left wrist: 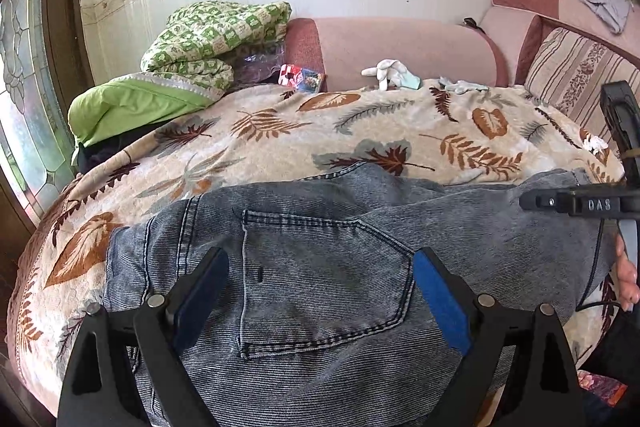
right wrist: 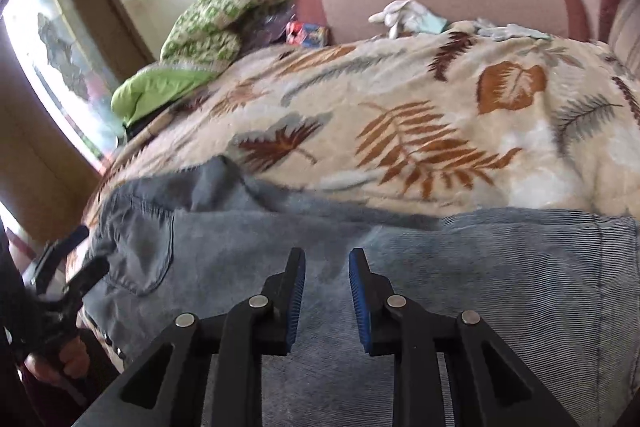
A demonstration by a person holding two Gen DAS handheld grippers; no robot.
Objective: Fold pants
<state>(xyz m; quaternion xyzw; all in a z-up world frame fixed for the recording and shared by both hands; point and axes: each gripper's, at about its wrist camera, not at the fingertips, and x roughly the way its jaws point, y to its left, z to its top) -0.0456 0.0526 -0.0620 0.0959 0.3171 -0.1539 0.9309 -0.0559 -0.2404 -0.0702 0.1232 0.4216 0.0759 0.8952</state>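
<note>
Green quilt bundled far left, clear of work area. One pair of jeans flat on leaf-print blanket at near edge, back pocket up, ready for folding. Left gripper spread wide, empty, above pocket. Right gripper narrowly parted, nothing pinched, over denim.

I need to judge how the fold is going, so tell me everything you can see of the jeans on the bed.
The jeans are grey-blue washed denim with dark stitched seams, lying mostly flat along the near edge of the leaf-print blanket. A back pocket faces up. A rumpled ridge runs along the far edge. The left gripper and right gripper hover over them, jaws apart, gripping nothing.
</note>
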